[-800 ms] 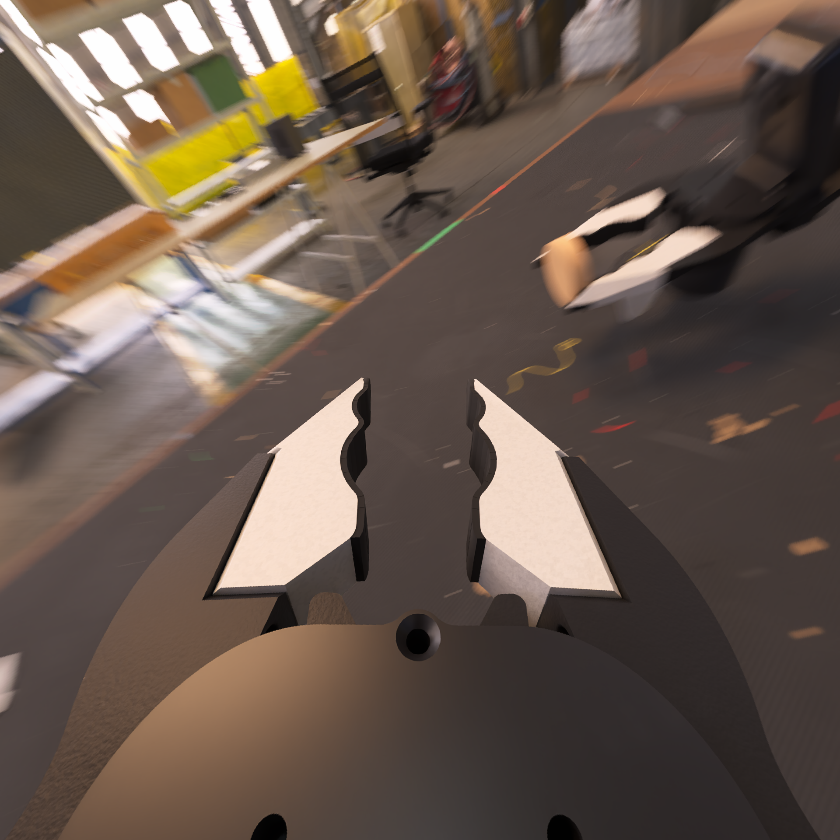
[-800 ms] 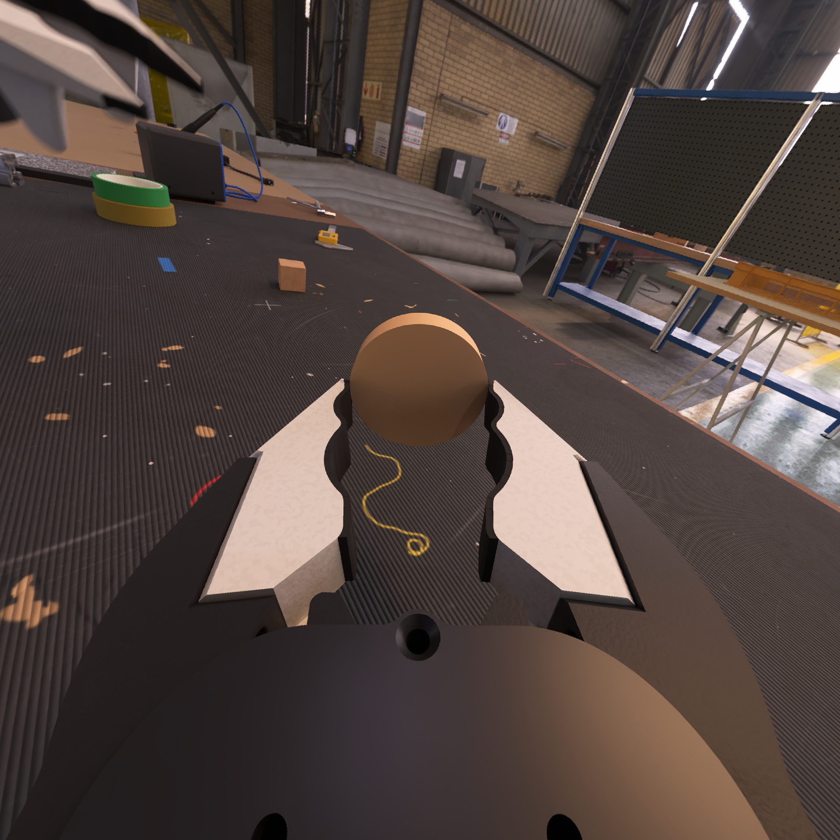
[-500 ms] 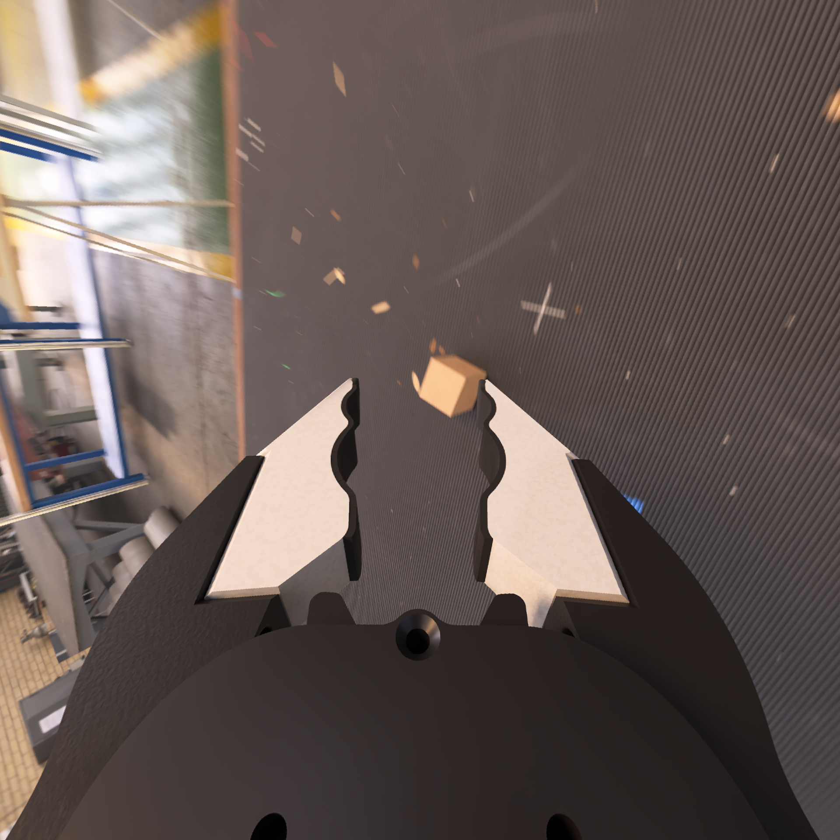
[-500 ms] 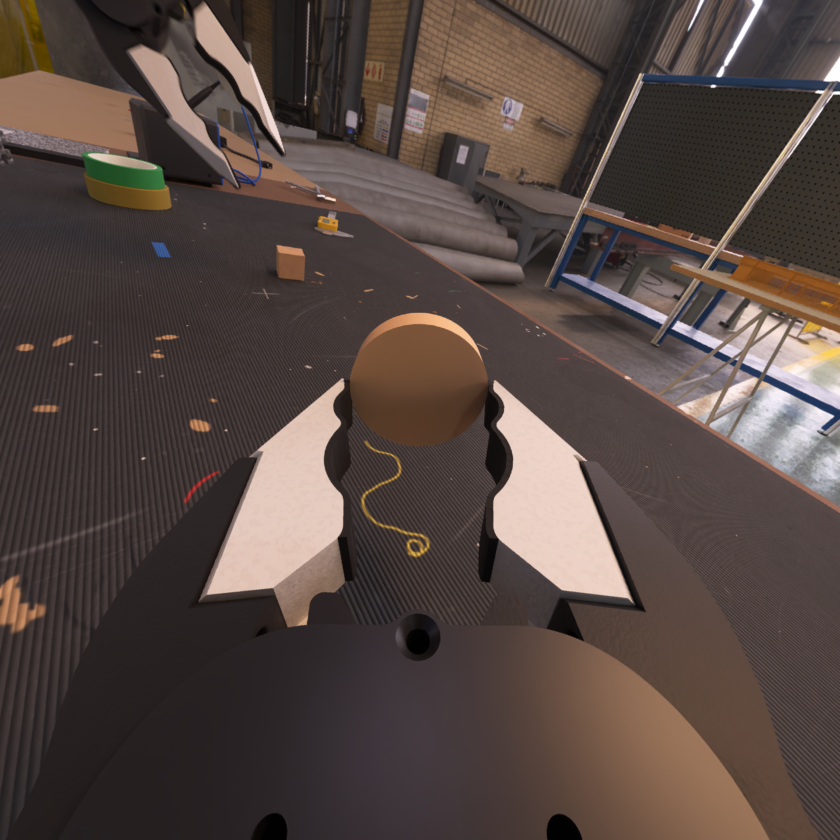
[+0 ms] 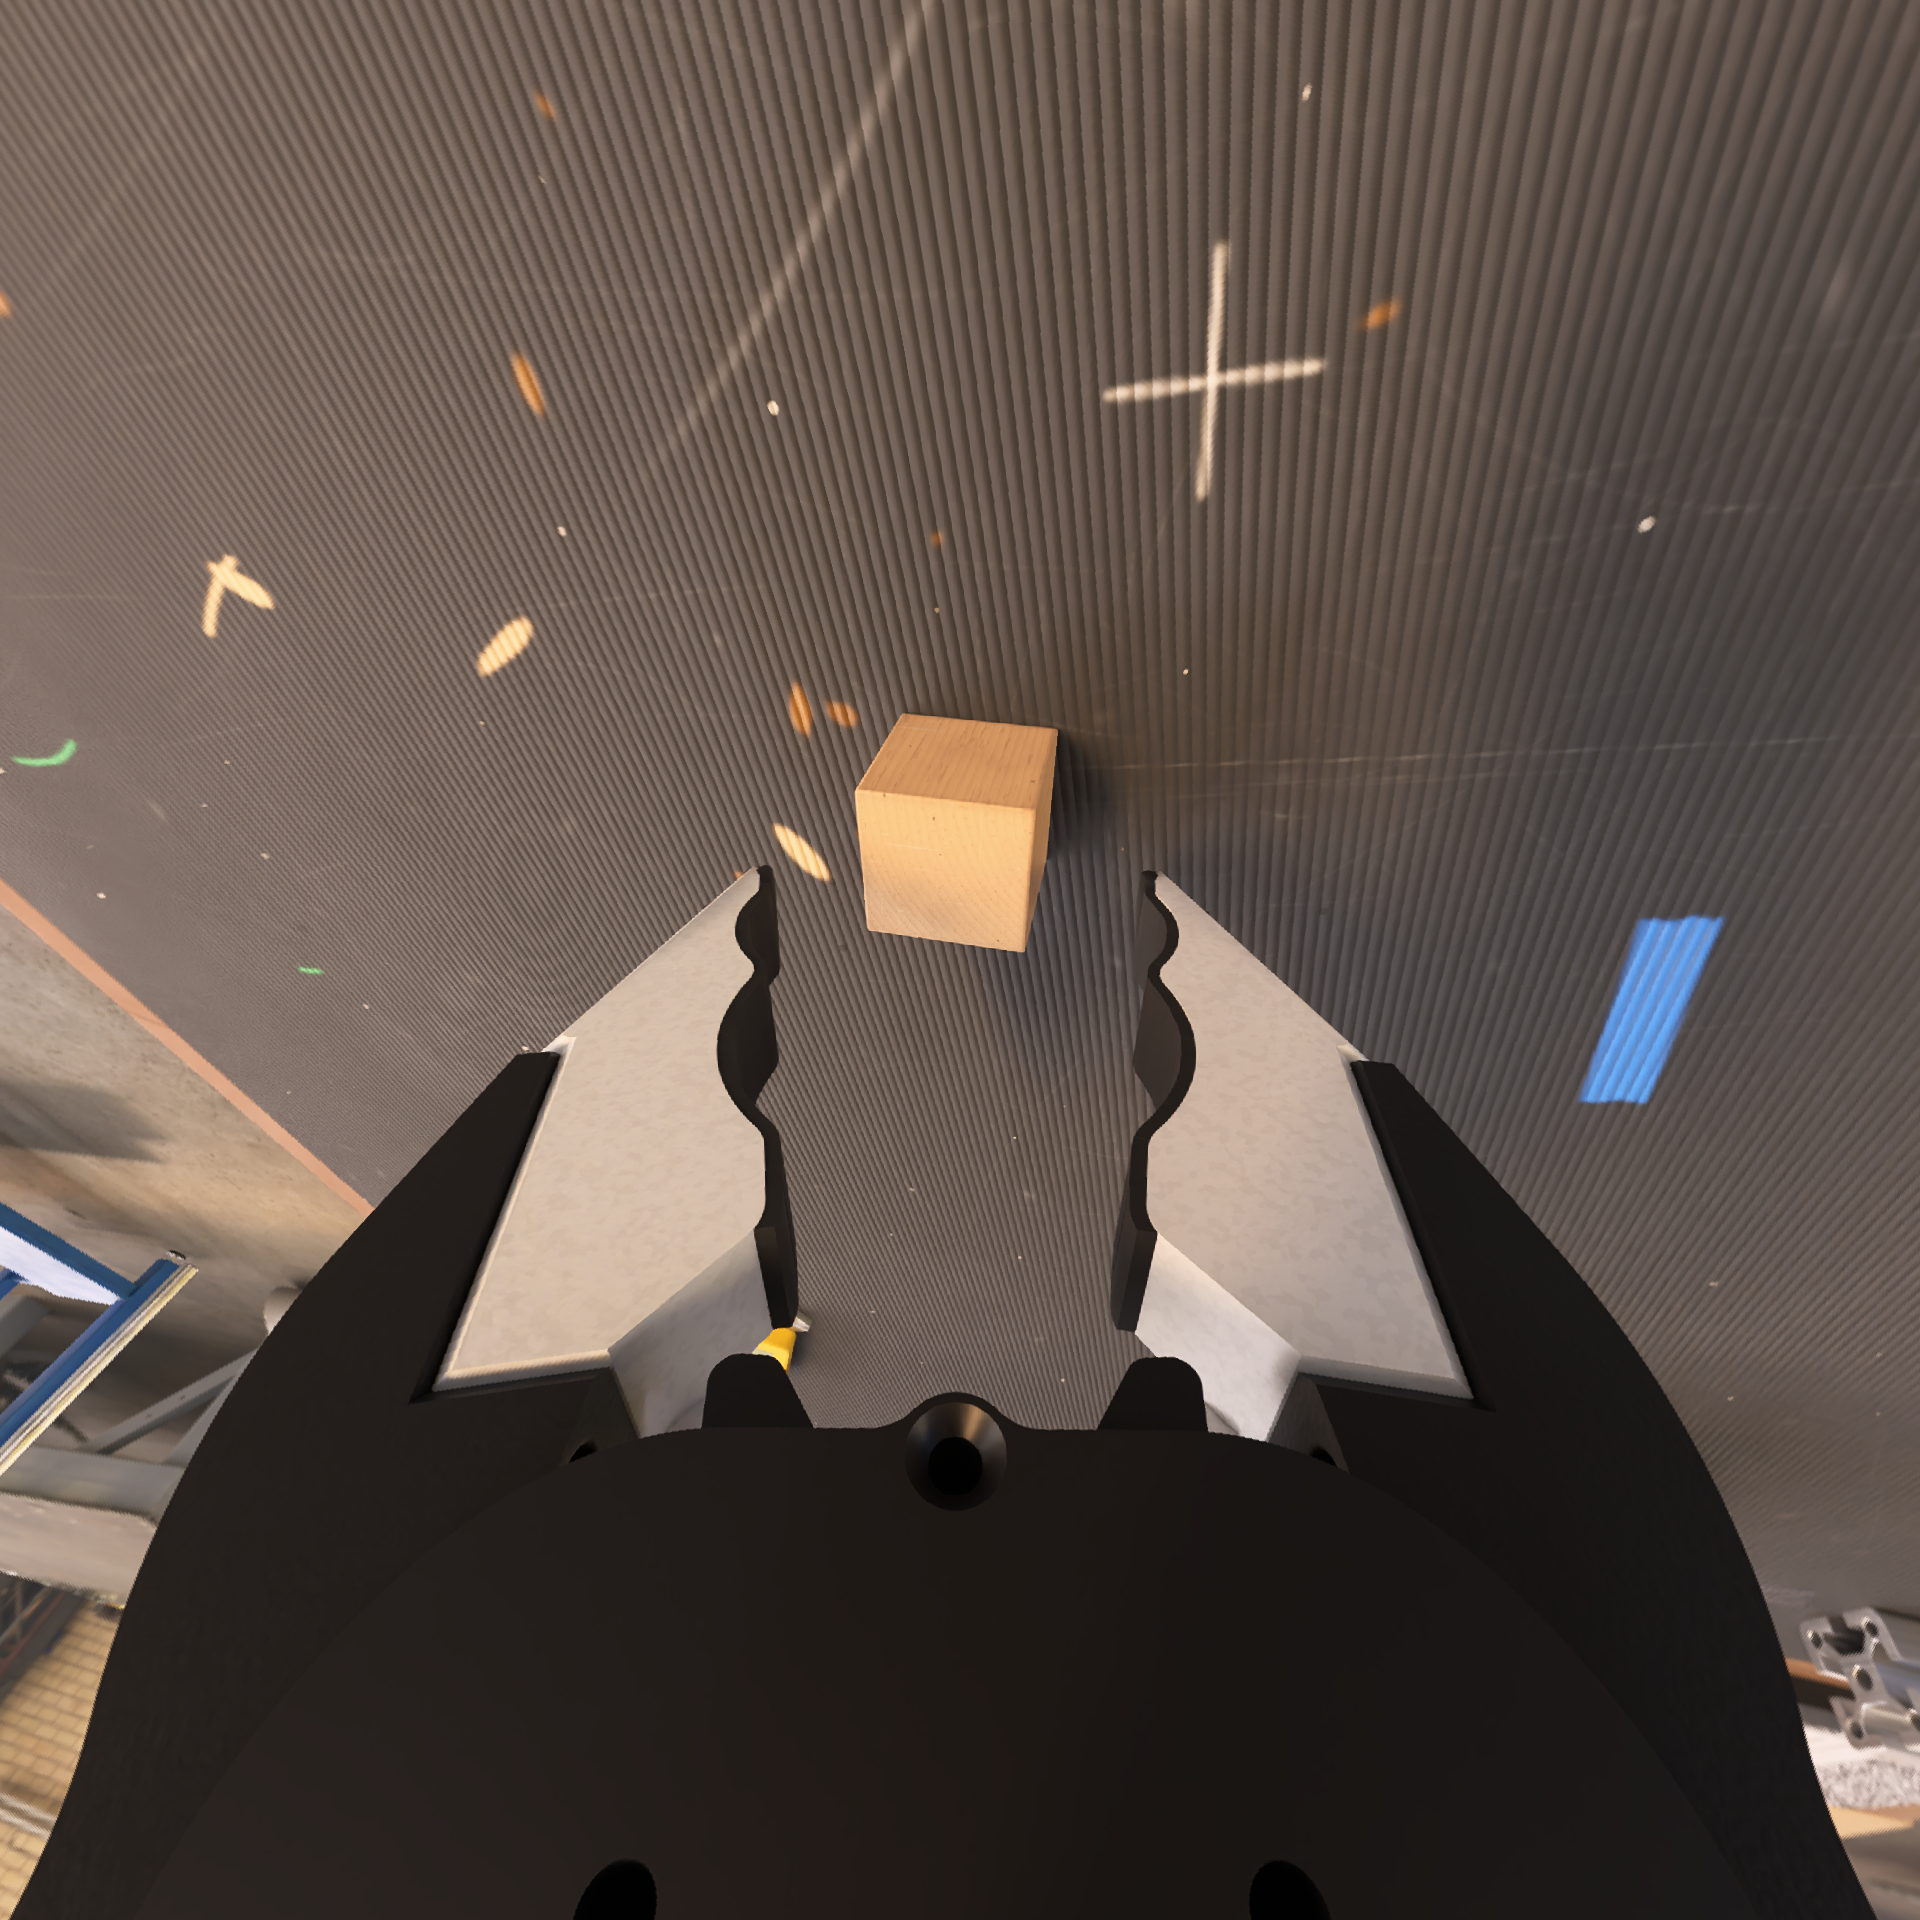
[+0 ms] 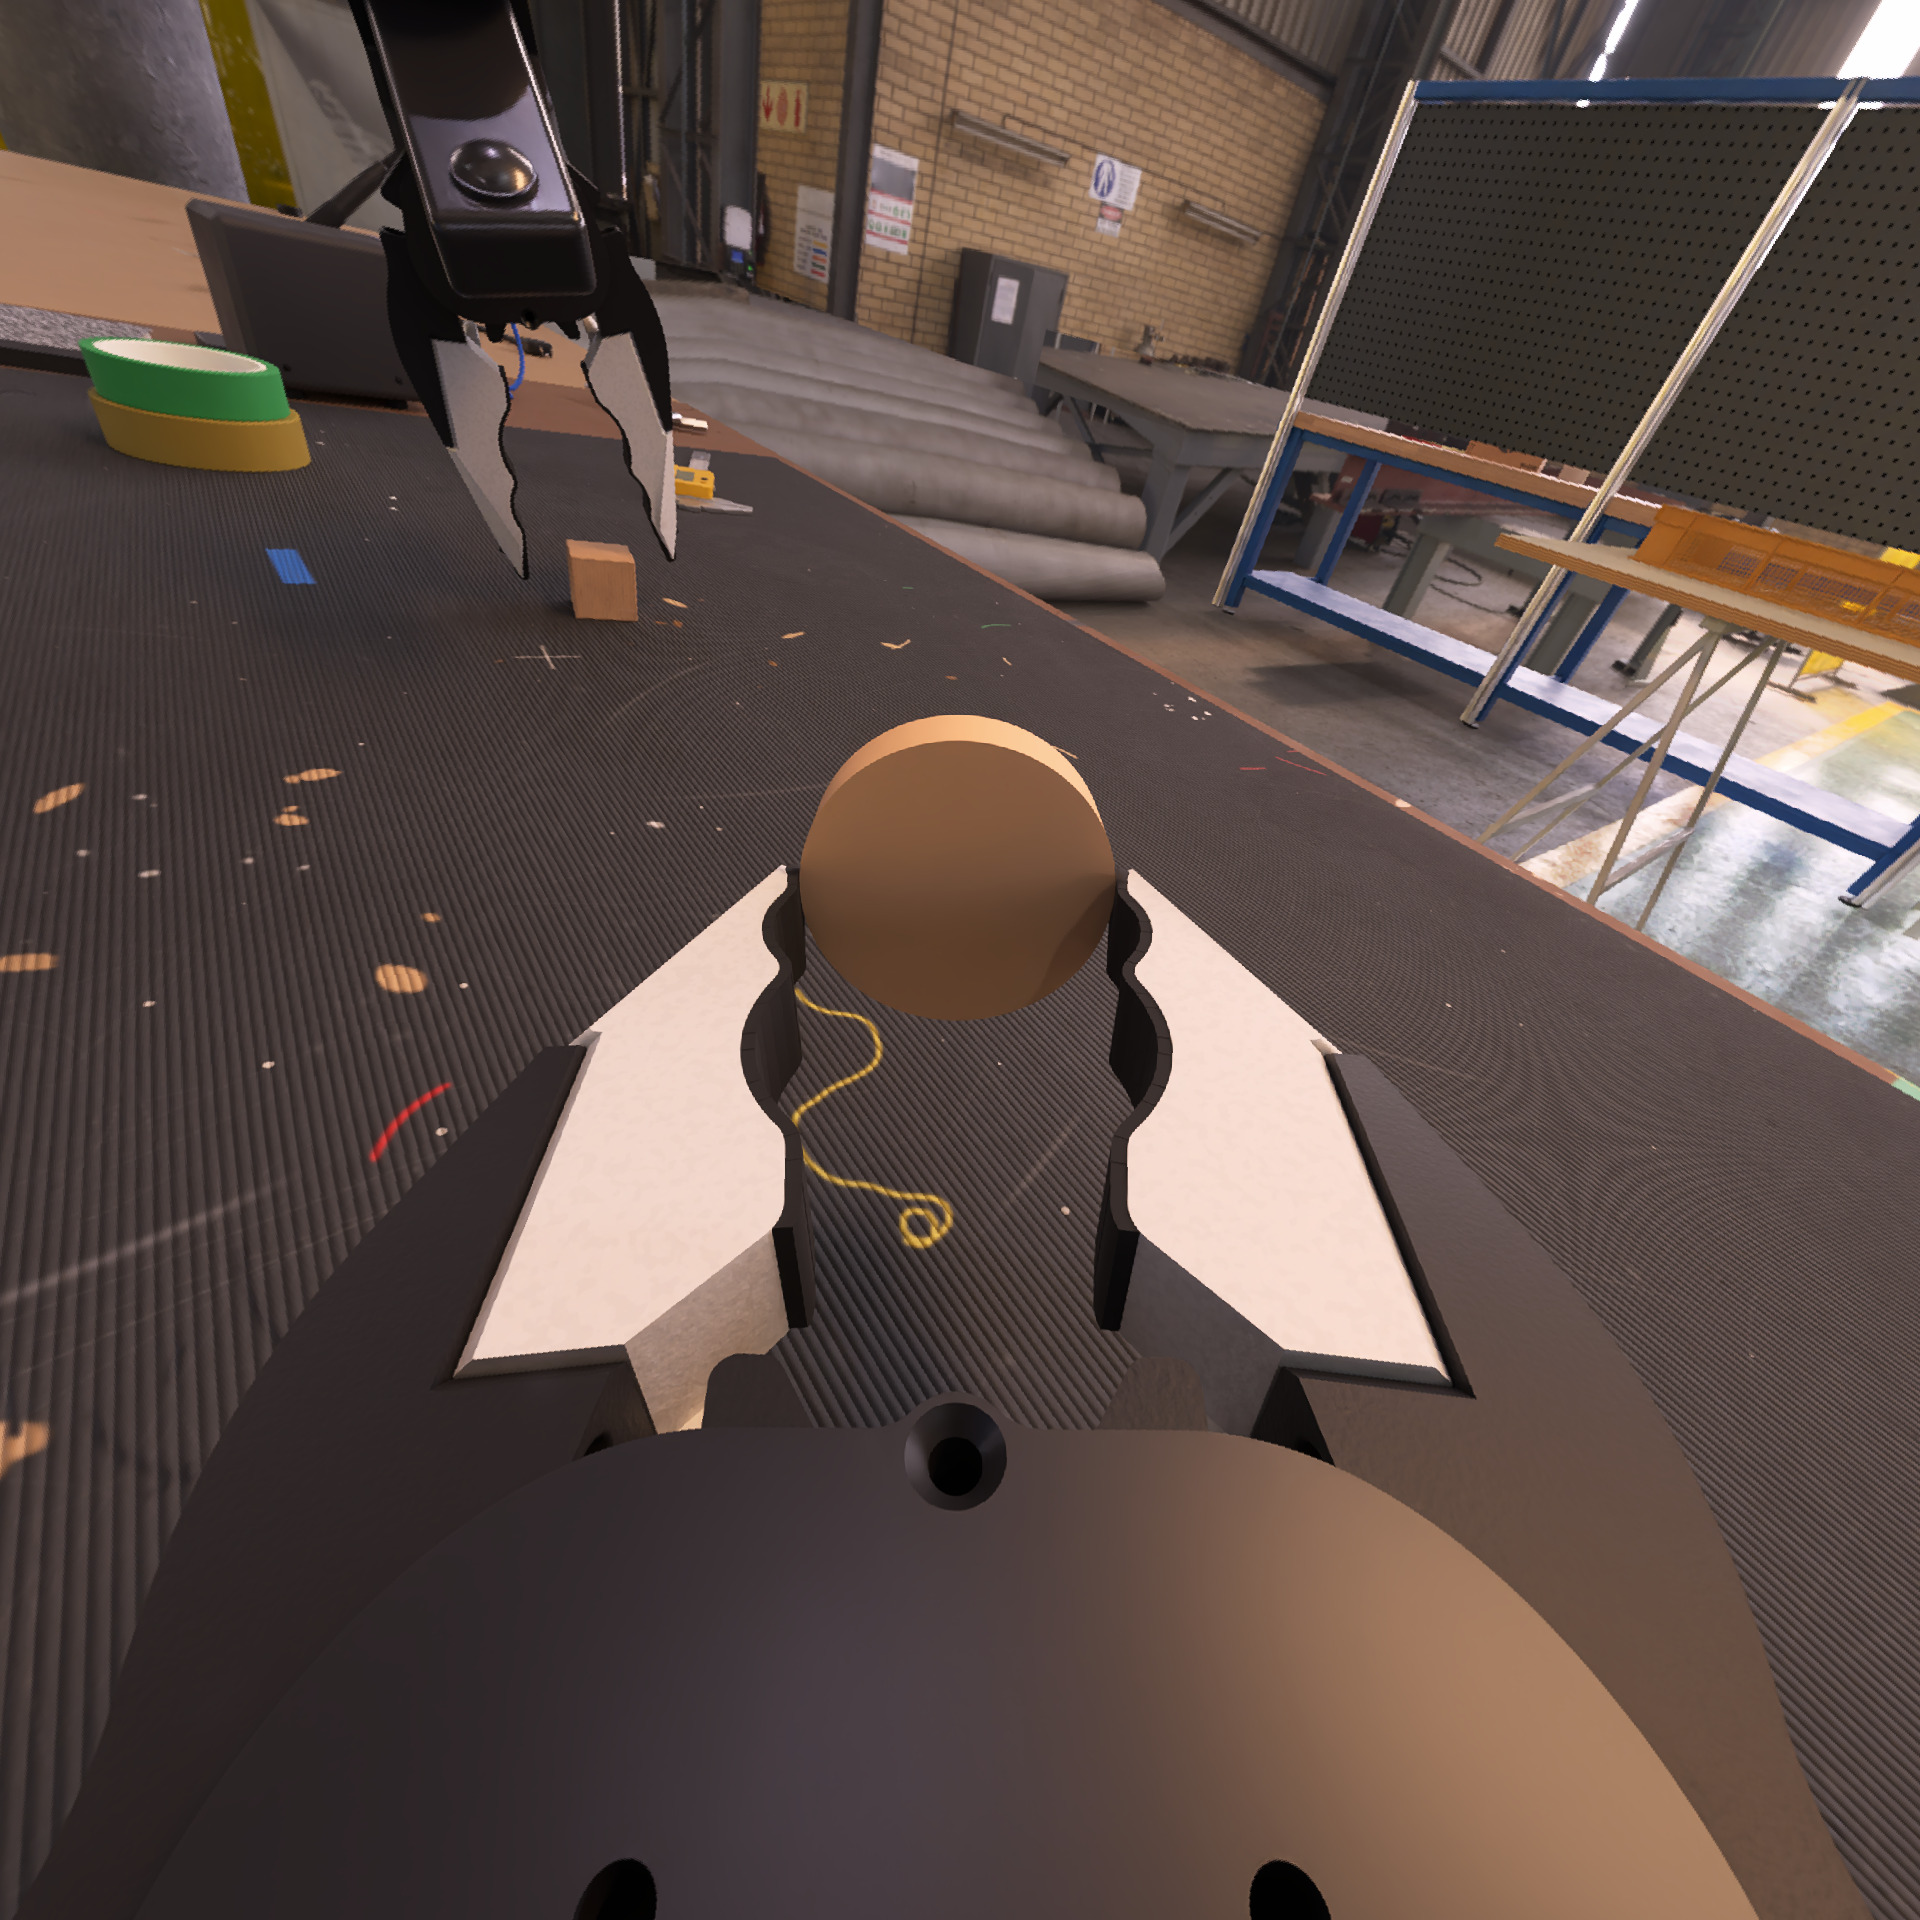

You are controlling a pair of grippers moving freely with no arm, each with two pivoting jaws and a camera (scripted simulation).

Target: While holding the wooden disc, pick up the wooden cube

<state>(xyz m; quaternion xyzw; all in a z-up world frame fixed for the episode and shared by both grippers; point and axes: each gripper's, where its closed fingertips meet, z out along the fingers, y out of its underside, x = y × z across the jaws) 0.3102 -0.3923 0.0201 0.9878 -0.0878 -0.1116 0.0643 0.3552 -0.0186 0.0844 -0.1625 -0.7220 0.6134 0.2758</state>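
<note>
The right tongs grip the wooden disc by its rim, one fingertip pressed to each side, and hold it on edge above the dark ribbed surface. A yellow squiggle marked on the surface shows between the fingers, beneath the disc.

The left tongs are spread wide and hold nothing. They point down at the surface, and the wooden cube sits on it just past their tips, about centred in the gap between them. In the right wrist view the same tongs hang steeply over the cube, with one tip on either side of it and no finger touching it. The cube rests flat, well apart from the disc.

Pale wood chips lie scattered around the cube; one chip lies right beside its left face. A white chalk cross is beyond the cube, and a strip of blue tape lies to the right of the left tongs. Farther back on the surface, a green tape roll is stacked on a yellow tape roll.
</note>
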